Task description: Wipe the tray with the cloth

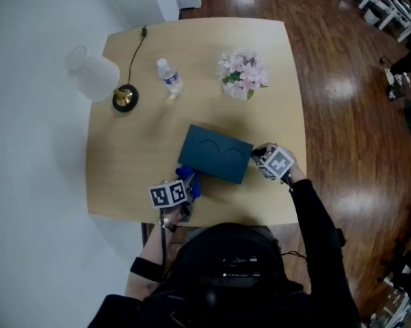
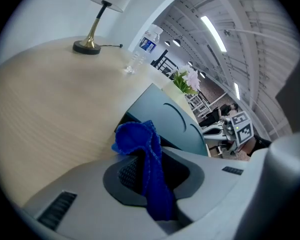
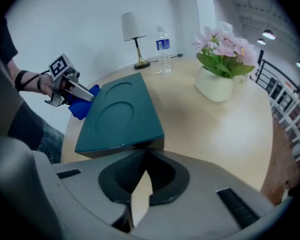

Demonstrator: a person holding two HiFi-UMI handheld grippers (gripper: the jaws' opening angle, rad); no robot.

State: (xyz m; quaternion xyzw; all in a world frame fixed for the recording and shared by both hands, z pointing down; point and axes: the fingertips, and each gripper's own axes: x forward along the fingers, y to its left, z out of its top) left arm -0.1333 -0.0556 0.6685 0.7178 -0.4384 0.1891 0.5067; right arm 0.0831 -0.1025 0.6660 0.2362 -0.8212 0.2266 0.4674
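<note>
While the person is standing at the near edge of the table (image 1: 140, 149), both forearms are reaching forward over it and angling in toward the teal tray (image 1: 215, 154).

- Left hand: wrist is wearing a dark band. The left gripper (image 1: 183, 186) is pointing at the tray's near left corner, just beside it.
- Left jaws: clamping together on the blue cloth (image 1: 190, 178). The cloth is bunching out past the jaw tips and hanging down between them, over bare table at the tray's corner. I cannot tell whether it is touching the tray.
- Right arm: black sleeve (image 1: 314, 210), elbow bent. The right gripper (image 1: 258, 157) is meeting the tray's right-hand edge.
- Right jaws: closing nearly tip to tip on that edge of the tray, with table colour showing through the wedge-shaped gap behind the tips.
- Tray: lying mid-table, turned at an angle to the table's edges.

View differences:
- Head view alone is showing the wooden floor (image 1: 342, 80) and the whole layout: lamp (image 1: 96, 77), water bottle (image 1: 169, 77) and pink flowers (image 1: 241, 72) along the far side, well apart from the tray.
- Left gripper view is showing ceiling strip lights (image 2: 212, 31).
- Right gripper view is showing the tray's two round recesses clearly, plus the flowers' white pot (image 3: 214, 86).
</note>
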